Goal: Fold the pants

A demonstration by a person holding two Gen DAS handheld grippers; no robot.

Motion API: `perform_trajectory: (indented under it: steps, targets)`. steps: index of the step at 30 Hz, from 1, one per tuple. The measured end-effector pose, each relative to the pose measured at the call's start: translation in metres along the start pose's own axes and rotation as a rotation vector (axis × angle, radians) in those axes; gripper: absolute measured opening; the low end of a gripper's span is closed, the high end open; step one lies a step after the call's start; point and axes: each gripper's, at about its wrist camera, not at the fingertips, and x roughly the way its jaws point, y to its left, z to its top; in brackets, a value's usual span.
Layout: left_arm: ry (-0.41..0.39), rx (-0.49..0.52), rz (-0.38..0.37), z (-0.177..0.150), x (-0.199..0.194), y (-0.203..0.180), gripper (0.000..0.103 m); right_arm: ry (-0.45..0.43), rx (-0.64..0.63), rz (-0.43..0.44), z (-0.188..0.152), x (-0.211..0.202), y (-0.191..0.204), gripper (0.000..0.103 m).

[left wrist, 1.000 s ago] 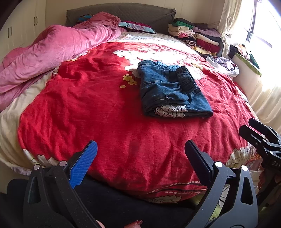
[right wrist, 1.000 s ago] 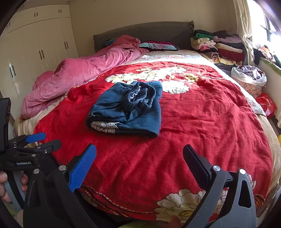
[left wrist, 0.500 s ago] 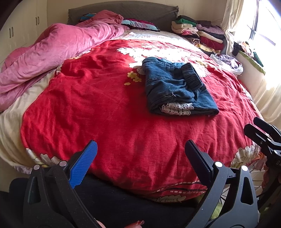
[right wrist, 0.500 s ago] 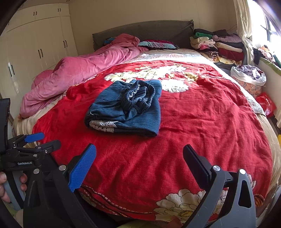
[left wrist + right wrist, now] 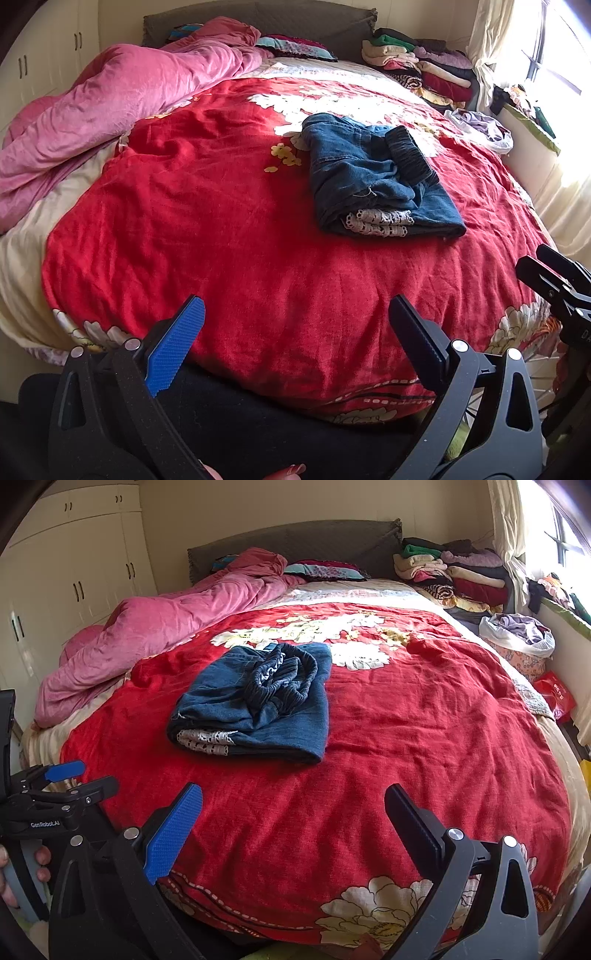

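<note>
Blue denim pants with a white lace hem lie folded into a compact stack on the red flowered bedspread; they also show in the right wrist view. The dark elastic waistband lies on top. My left gripper is open and empty near the bed's foot edge, well short of the pants. My right gripper is open and empty, also back at the foot edge. Each gripper shows at the side of the other's view, the right one and the left one.
A pink duvet is bunched along the bed's left side. A stack of folded clothes sits at the head right. A bag of laundry and a window ledge stand right of the bed. White wardrobes line the left wall.
Both grippers stay open and empty. The left view has shifted slightly, so the pants appear a little further right and lower; the pants themselves have not moved.
</note>
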Motion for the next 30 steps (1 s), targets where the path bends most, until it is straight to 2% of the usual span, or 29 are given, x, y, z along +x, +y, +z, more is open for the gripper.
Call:
perform_trajectory:
  steps: [8,12,16,18,21,24,29,30]
  targets:
    - [0.022,0.005,-0.002,0.000,0.005,0.001,0.093,0.002,0.011,-0.024,0.002,0.003,-0.009,0.099]
    - [0.030,-0.029,0.001,0.002,0.012,0.011,0.093,0.001,0.010,-0.052,0.001,0.007,-0.019,0.099]
    - [0.008,-0.082,0.107,0.011,0.025,0.034,0.093,0.018,0.031,-0.138,0.000,0.019,-0.048,0.099]
    - [-0.017,-0.087,0.147,0.020,0.032,0.051,0.093,0.022,0.060,-0.189,0.004,0.026,-0.073,0.098]
    - [-0.007,-0.118,0.218,0.040,0.046,0.083,0.093,0.022,0.108,-0.269,0.018,0.037,-0.119,0.098]
    - [0.059,-0.189,0.268,0.067,0.068,0.125,0.093,0.000,0.150,-0.353,0.040,0.046,-0.172,0.098]
    - [0.095,-0.221,0.437,0.117,0.110,0.191,0.093,0.063,0.216,-0.442,0.076,0.082,-0.266,0.098]
    - [0.098,-0.233,0.447,0.127,0.118,0.202,0.093,0.081,0.227,-0.468,0.082,0.090,-0.282,0.098]
